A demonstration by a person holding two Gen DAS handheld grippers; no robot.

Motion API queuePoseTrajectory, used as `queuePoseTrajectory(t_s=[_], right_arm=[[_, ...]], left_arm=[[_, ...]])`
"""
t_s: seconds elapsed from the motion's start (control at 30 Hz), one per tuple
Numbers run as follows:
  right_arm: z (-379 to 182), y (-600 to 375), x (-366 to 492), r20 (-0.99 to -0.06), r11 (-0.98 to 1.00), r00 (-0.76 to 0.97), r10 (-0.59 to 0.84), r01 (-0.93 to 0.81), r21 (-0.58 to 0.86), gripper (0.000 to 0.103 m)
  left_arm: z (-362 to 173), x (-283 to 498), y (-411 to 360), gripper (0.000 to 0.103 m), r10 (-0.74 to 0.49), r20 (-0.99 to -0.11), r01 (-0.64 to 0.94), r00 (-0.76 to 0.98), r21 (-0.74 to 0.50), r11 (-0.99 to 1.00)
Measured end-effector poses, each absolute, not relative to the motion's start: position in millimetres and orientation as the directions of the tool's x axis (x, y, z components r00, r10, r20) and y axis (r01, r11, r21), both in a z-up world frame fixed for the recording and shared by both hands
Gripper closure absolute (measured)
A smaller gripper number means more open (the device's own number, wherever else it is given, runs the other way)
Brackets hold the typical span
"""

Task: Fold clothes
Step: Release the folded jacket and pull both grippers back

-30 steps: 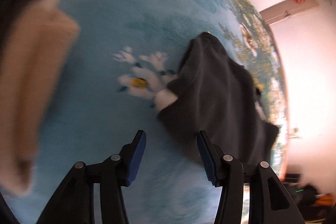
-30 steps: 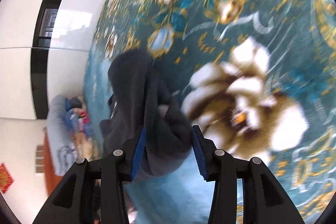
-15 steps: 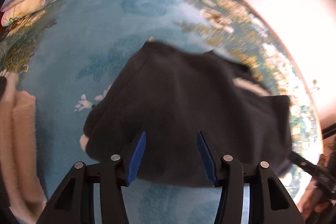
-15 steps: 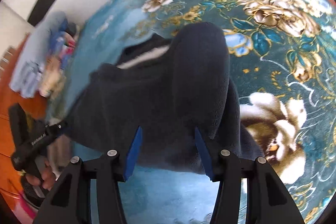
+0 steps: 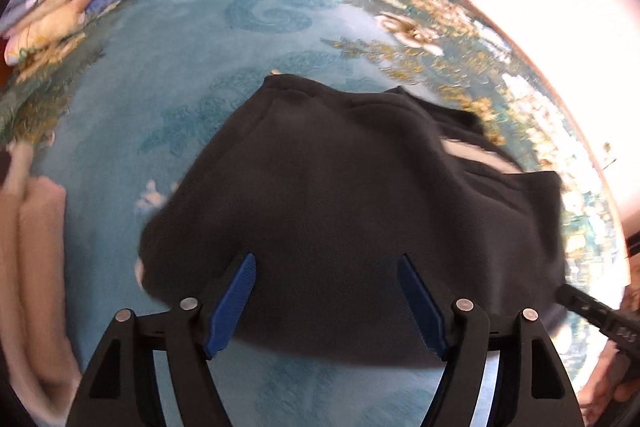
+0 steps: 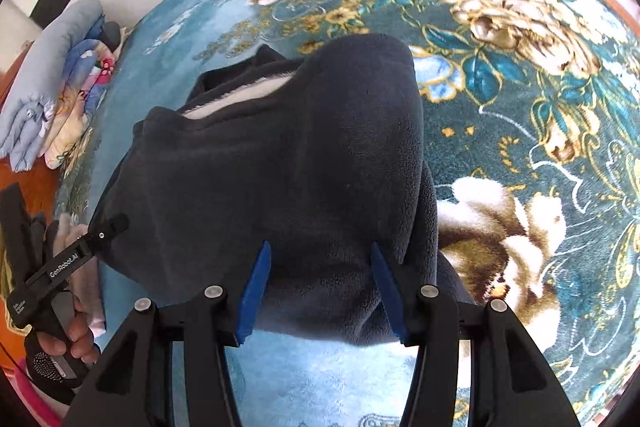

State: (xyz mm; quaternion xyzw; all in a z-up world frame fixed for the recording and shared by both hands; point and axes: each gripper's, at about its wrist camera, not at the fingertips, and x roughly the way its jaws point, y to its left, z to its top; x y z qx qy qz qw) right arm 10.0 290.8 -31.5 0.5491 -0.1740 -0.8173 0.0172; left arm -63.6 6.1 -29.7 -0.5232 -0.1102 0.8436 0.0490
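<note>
Dark fleece garment (image 5: 360,211) lies rumpled on the floral carpet (image 6: 540,87) just ahead of both claws, left claw (image 5: 326,303) and right claw (image 6: 318,289) gaping empty, so flatten it before you pinch two edge corners.

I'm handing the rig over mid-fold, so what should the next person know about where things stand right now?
Left gripper: open, over the near edge of the dark fleece garment, gripping nothing.
Right gripper: open, over the same garment's near edge.
The garment lies bunched on the floral carpet, its pale lining showing at the far side.
A beige folded garment sits to the left.
Done: garment laid down. Left: flatten and fold it.
</note>
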Motion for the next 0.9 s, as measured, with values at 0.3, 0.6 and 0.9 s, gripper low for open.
queuePoseTrajectory(t_s=[0.3,0.6,0.9], right_arm=[[-30,286,47,-0.875,-0.928,-0.424,-0.234,-0.172,0.332,0.049],[-70,304,78,-0.898,-0.918,-0.370,-0.239,-0.216,0.333,0.043],[-84,309,75,-0.879,-0.947,-0.431,-0.203,-0.142,0.288,0.030]], left_arm=[[-45,-15,64,0.026,0.251,-0.884,-0.050,-0.393,-0.252,-0.966],[-77,3,129,0.026,0.203,-0.899,-0.053,-0.389,-0.198,-0.979],[-96,-2,169,0.018,0.075,-0.896,-0.022,-0.437,-0.073,-0.997]])
